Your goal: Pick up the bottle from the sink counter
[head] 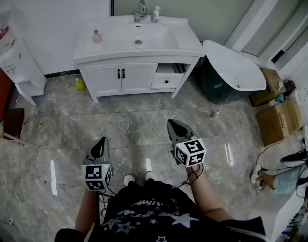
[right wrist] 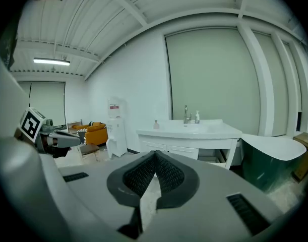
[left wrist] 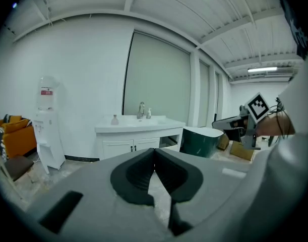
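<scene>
A small, pale, round-bodied bottle (head: 97, 36) stands on the left side of the white sink counter (head: 189, 43), also seen in the left gripper view (left wrist: 115, 119) and the right gripper view (right wrist: 156, 124). A white pump bottle (head: 155, 14) stands beside the faucet (head: 140, 9). Both grippers are held low over the floor, well short of the vanity. My left gripper (head: 100, 141) (left wrist: 155, 150) is shut with nothing in it. My right gripper (head: 172, 122) (right wrist: 155, 154) is shut and empty too. Both point toward the vanity.
A white water dispenser (head: 15, 59) stands left of the vanity. A green tub with a white rim (head: 229, 67) sits at its right, with cardboard boxes (head: 277, 120) beyond. One vanity drawer (head: 166, 69) hangs open. A yellow object (head: 79, 83) lies by the cabinet's foot. A person's legs (head: 290, 175) show at the right.
</scene>
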Demonstrator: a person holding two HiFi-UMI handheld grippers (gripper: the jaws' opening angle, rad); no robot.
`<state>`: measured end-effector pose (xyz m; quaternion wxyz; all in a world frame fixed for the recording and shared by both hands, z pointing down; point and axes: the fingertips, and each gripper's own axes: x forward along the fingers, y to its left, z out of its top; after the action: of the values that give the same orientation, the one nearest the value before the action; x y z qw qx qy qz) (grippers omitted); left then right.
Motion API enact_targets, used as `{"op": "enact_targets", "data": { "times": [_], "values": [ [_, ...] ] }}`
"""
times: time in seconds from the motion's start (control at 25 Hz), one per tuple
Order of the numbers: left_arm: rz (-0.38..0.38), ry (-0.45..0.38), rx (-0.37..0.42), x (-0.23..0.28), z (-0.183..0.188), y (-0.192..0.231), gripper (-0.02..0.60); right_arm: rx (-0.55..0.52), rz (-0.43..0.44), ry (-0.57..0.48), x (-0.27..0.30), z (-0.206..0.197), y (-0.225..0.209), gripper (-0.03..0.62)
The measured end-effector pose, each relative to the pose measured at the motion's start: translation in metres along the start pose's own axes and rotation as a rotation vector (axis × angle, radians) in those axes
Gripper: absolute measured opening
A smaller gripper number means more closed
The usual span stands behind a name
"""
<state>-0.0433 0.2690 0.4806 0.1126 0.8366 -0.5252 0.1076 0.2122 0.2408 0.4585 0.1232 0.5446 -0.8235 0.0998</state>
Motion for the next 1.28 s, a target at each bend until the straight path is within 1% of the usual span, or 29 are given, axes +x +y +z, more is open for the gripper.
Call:
{"op": "enact_targets", "data": {
  "times": [0.24,0.48,0.56,0.68,0.8,0.96,1.16,1.28],
  "values": [
    [-0.019,-0.020,0.008,-0.008,-0.004,0.019,0.017,-0.007,-0.015,-0.059,0.006,0.006,0.021,0.001],
    [-0.013,-0.043,0.027,-0.009,0.007,0.038,0.017,0.006,-0.004,-0.091,0.020,0.018,0.034,0.009],
    [-0.007,-0.037,0.026,-0.006,0.006,0.044,0.017,0.014,0.014,-0.093,0.031,0.019,0.035,0.103],
    [0.007,-0.017,0.017,0.000,0.000,0.052,0.017,0.040,0.041,-0.095,0.052,0.018,0.035,0.171],
    [0.027,0.001,0.018,0.009,-0.002,0.063,0.017,0.067,0.071,-0.093,0.083,0.019,0.031,0.204],
    [0.085,0.016,0.012,0.033,0.004,0.093,0.017,0.081,0.118,-0.094,0.136,0.031,0.022,0.212],
    [0.142,0.009,0.009,0.089,0.028,0.129,0.017,0.074,0.167,-0.105,0.210,0.057,0.000,0.213],
    [0.163,-0.002,-0.018,0.131,0.046,0.146,0.017,0.074,0.187,-0.102,0.254,0.072,-0.022,0.213]
  ]
}}
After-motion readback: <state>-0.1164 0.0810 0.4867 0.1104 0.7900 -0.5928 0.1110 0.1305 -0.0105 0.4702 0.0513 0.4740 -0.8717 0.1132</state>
